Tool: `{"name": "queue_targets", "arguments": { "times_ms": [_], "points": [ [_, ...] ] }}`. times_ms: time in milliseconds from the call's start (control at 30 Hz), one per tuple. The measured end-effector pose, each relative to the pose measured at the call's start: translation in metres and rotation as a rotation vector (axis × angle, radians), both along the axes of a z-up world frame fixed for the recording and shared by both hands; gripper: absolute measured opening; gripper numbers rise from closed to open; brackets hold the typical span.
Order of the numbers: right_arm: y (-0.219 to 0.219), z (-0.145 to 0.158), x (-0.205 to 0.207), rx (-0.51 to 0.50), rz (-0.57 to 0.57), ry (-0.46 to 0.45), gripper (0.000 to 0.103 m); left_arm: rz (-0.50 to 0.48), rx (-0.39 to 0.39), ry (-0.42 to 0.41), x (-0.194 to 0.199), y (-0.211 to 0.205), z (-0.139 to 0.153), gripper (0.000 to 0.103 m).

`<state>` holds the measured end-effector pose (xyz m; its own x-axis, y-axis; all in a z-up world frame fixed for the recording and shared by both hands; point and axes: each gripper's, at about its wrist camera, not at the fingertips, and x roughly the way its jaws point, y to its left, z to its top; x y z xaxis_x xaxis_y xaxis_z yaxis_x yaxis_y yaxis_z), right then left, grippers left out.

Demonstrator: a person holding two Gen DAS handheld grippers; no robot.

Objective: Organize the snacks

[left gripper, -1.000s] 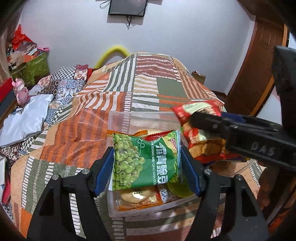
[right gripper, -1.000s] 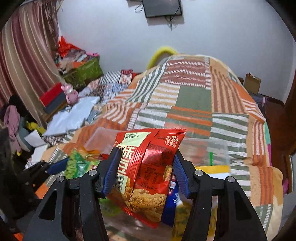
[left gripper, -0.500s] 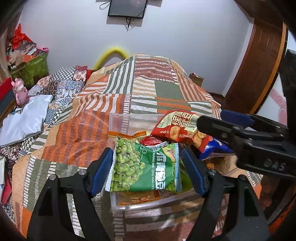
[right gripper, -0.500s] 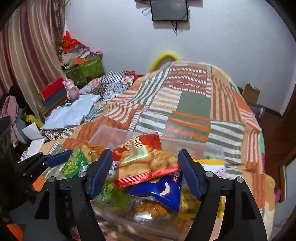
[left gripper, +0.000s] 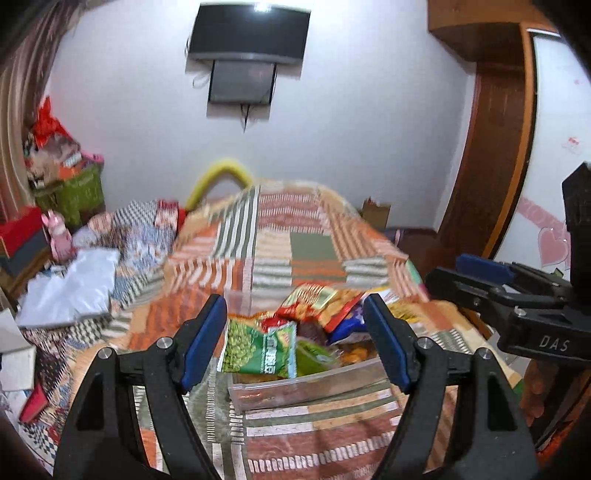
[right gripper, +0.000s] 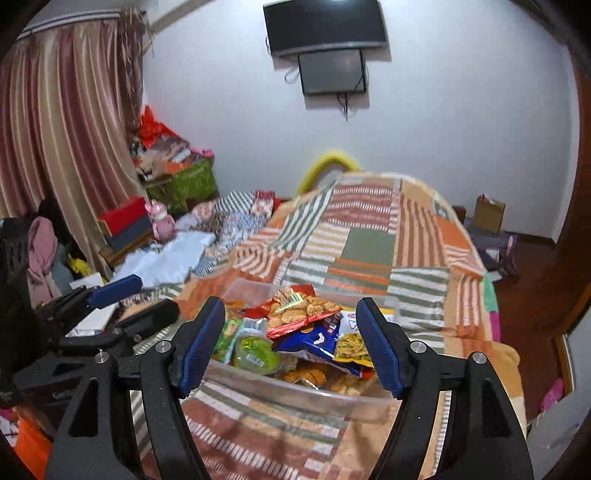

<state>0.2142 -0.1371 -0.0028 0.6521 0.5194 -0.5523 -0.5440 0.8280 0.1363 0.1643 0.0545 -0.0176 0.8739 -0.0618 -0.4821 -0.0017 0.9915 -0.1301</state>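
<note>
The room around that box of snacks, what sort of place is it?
Most likely a lived-in bedroom at home. A bed under a striped patchwork blanket fills most of it, a television hangs on the white wall, and striped curtains cover the left side. The clear snack box sits on the blanket.

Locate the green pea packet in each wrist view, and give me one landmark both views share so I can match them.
Left wrist: the green pea packet lies centre frame, between the open jaws, at the left end of the clear snack bin.
Right wrist: only a green sliver shows beside the left pad, at the bin's left end.
Shared landmark: the red cracker bag on top of the pile.
</note>
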Motion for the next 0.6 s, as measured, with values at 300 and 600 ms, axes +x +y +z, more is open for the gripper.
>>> {"name": "queue_targets", "arguments": {
  "times_ms": [300,600],
  "points": [
    [-0.029,0.036,-0.058,0.075,-0.015,-0.143,0.09,-0.005,0.022,-0.154,-0.068,-0.019,0.048,0.095],
    [-0.04,0.034,-0.085,0.085,-0.045,-0.195,0.103,-0.001,0.045,-0.19,-0.097,-0.031,0.053,0.103]
  ]
}}
